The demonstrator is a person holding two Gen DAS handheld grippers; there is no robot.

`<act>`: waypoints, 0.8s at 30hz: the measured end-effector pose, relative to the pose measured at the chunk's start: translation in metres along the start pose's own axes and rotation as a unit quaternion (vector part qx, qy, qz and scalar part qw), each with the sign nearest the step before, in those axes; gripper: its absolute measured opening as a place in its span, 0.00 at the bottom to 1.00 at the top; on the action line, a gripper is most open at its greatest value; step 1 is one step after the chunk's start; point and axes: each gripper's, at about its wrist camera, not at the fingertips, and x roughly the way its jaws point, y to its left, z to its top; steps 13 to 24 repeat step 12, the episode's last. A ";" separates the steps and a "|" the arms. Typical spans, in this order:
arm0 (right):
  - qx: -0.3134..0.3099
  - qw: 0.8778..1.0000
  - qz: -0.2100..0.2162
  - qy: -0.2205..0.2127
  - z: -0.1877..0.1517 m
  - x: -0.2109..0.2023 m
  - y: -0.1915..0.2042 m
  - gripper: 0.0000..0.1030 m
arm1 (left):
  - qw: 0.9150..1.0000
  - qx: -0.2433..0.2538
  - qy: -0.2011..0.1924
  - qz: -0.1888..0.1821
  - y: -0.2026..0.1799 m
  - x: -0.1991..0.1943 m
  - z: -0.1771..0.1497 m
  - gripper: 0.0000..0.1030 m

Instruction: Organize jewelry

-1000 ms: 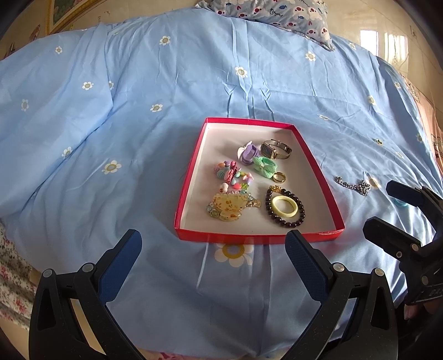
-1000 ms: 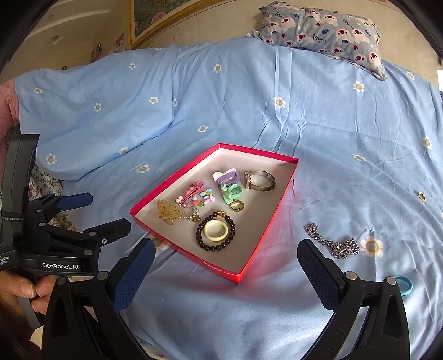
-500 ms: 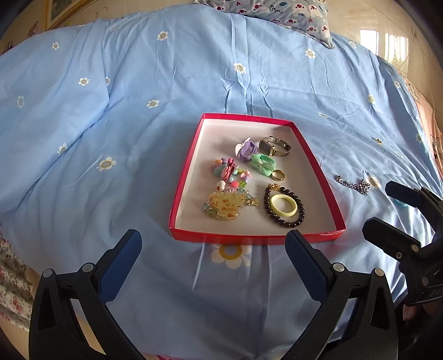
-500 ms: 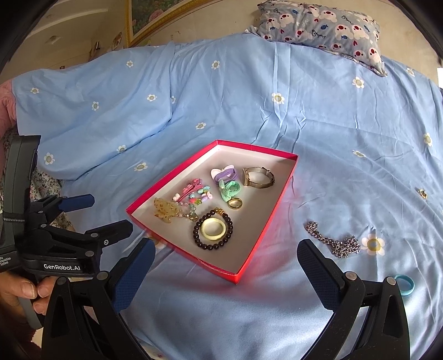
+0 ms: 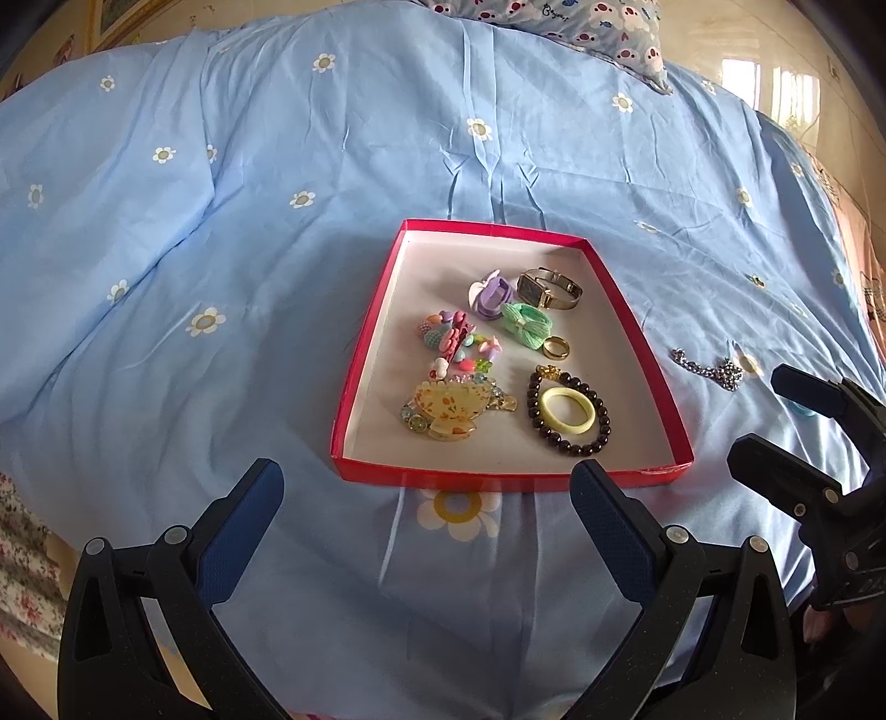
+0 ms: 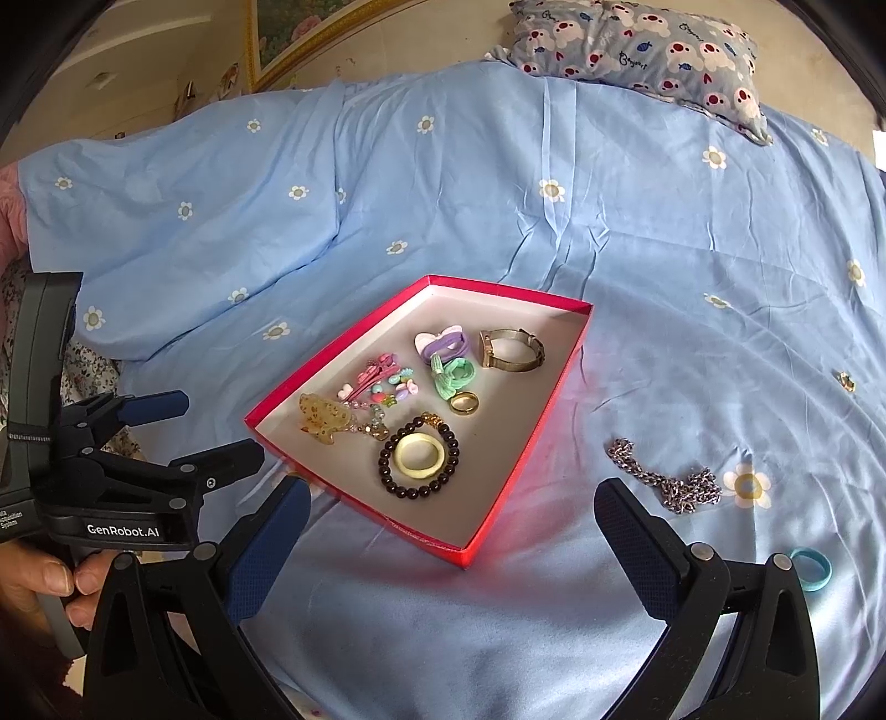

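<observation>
Red shallow cardboard tray (image 5: 637, 327) with white lining, lying flat on a light-blue bed sheet with a daisy print (image 5: 277, 249). Contents, far end to near end: gold-cased wristwatch with metal mesh band (image 5: 548, 289); lilac bow hair tie (image 5: 487, 293); mint-green ribbed bow hair tie (image 5: 526, 325), touching the lilac one; plain gold ring (image 5: 555, 348), just beside the green bow; cluster of pink and multicoloured bead hair clips (image 5: 457, 343); amber floral-patterned claw clip (image 5: 448, 410) with glass-bead trim; dark round-bead bracelet (image 5: 568, 410) encircling a pale yellow smooth bangle (image 5: 566, 411).

Outside the tray, on the sheet to its right: silver link chain (image 6: 664, 479) in a loose heap, near a printed daisy; light-blue plastic ring (image 6: 811, 567), further toward the near edge, well apart from the tray.

Left tool (image 5: 426, 526): blue-padded fingers spread wide, empty, hovering over the sheet just short of the tray's near wall. Right tool (image 6: 451, 534): fingers likewise spread wide, empty, above the tray's near right corner, with the chain just beyond its right finger.

Surroundings: grey pillow with a cartoon-animal print (image 6: 637, 50) at the head of the bed; gilt picture frame (image 6: 288, 39) on the wall behind.
</observation>
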 end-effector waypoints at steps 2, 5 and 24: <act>0.001 1.000 0.000 0.000 0.000 0.001 -0.001 1.00 | 1.000 0.002 -0.001 -0.001 -0.001 0.001 0.000 1.00; 0.002 1.000 0.000 0.001 0.000 0.002 -0.003 1.00 | 1.000 0.004 0.000 -0.003 -0.002 0.003 0.002 1.00; 0.008 1.000 0.001 0.007 -0.001 0.007 -0.008 1.00 | 1.000 0.007 0.005 -0.009 -0.007 0.008 0.005 1.00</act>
